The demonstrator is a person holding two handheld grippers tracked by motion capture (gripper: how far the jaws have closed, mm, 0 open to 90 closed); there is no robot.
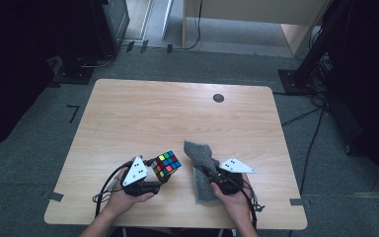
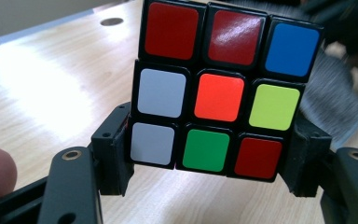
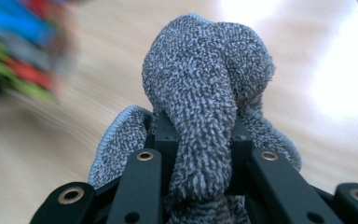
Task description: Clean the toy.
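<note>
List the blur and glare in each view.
Right gripper view: cube smeared by blur, cloth sharp, glare on the table. Left gripper view: cube sharp, one red sticker glossy, table washed out at left. High view: evenly lit table, dark surroundings.

We lose the cube's (image 2: 219, 88) top edge at the frame in the left gripper view; its lower side faces sit behind the pads. In the right gripper view the cube (image 3: 21, 44) is a colour smear, cut off at left, stickers unreadable. Cloth (image 3: 209, 98) bulges over the right jaws, hiding the pads and the contact. In the high view the right gripper (image 1: 216, 178) tips are buried in the cloth (image 1: 202, 170). Forearms are cut off by the bottom edge.
</note>
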